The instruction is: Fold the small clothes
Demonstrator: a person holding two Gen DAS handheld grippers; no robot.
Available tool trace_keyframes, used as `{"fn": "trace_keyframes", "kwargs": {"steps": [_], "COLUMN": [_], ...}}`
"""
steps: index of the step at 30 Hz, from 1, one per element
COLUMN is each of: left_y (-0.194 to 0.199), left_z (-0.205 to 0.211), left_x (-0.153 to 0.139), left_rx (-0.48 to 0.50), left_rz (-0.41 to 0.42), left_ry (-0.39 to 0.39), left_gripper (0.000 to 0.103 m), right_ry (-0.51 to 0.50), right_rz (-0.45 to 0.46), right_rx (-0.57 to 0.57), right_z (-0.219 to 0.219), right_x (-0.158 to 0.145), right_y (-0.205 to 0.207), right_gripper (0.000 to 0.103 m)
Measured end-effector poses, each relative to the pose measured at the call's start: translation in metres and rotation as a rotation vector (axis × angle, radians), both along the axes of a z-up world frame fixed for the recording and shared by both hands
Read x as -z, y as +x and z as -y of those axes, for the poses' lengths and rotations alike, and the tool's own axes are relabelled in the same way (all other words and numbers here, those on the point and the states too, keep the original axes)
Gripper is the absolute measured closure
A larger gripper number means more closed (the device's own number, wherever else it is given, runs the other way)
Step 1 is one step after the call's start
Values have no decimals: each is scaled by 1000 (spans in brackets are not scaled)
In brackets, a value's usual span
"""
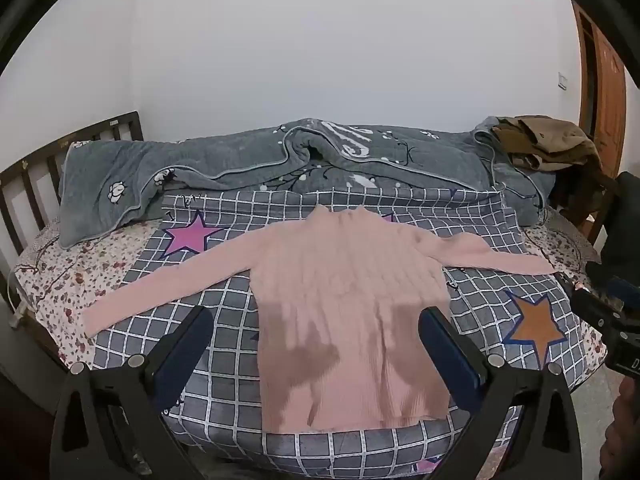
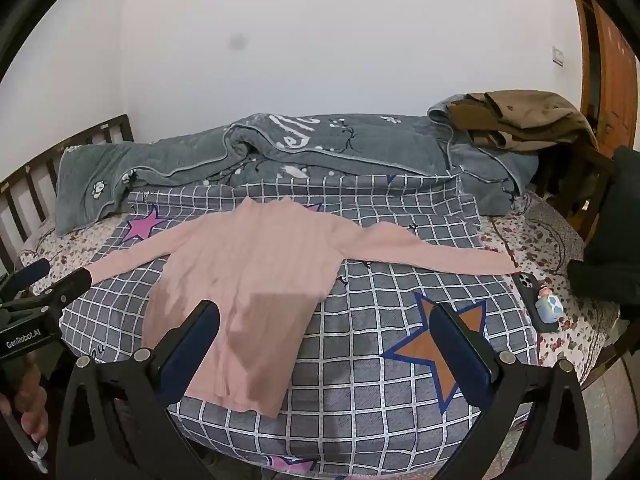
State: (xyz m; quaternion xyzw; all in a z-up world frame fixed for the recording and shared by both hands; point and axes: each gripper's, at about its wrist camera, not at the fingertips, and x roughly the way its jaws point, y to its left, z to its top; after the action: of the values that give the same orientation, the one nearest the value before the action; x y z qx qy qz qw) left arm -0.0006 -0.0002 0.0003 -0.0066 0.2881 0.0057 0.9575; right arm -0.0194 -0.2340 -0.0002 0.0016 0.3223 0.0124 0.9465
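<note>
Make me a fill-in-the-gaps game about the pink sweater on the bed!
1. The pink sweater lies flat with both sleeves spread ____.
2. The star nearest the right tongs is ____ in colour.
3. Both the right tongs and the left tongs are ____ and hold nothing.
4. The sweater rests on a grey ____ cloth with white lines.

Missing words: out; orange; open; checked

White letters reading "GenRobot.AI" stand on the black body of the left tool (image 2: 24, 334), seen at the edge of the right wrist view. The grey blanket (image 2: 280, 144) bears large white script, too folded to read.
</note>
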Motion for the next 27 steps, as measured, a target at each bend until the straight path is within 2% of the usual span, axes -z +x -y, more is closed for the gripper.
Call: {"fn": "trace_keyframes", "kwargs": {"steps": [5, 27], "left_y": [-1, 0], "left_z": [0, 3], "left_x": [0, -2], "left_rx": [-1, 10], "left_rz": [1, -9], "left_ry": [-1, -11], "left_gripper": [0, 0], "right_ry": [9, 18], "right_rz": [4, 14], "right_rx": [4, 19], "right_z": [8, 5], "right_x": [-7, -3], "right_y": [2, -2], "right_gripper": [0, 0]}}
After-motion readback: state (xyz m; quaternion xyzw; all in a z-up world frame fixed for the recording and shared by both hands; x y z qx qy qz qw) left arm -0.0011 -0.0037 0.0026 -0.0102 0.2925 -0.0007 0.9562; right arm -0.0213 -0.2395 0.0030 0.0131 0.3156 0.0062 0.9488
